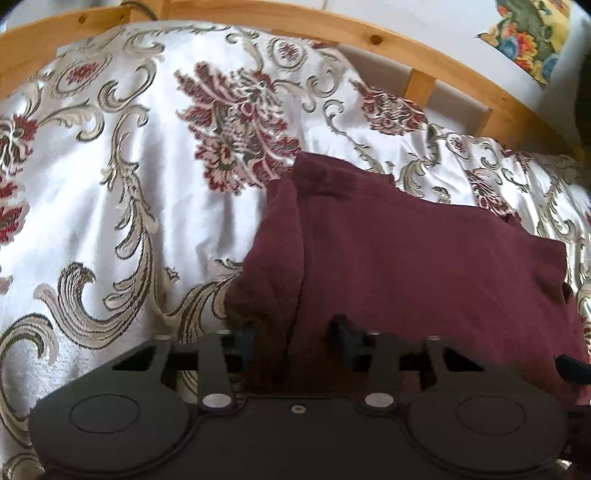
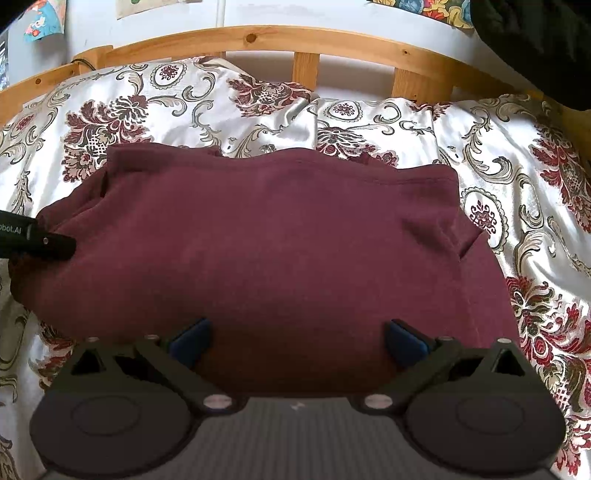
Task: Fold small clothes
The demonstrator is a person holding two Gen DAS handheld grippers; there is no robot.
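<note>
A maroon garment (image 1: 406,266) lies folded on the patterned bedspread (image 1: 110,166), with a doubled fold along its left edge. My left gripper (image 1: 293,339) straddles that left fold. Its jaws stand partly closed with cloth bunched between them, and a gap still shows at the pads. In the right wrist view the garment (image 2: 277,229) spreads wide, and my right gripper (image 2: 297,343) hovers over its near edge, jaws wide open and empty. A black finger of the left gripper (image 2: 48,242) reaches onto the garment's left edge.
A wooden bed frame (image 2: 258,37) with slats curves along the far side, against a white wall. A colourful flowered cloth (image 1: 532,33) hangs at the upper right. Something dark (image 2: 535,44) sits at the top right corner. Bedspread surrounds the garment on both sides.
</note>
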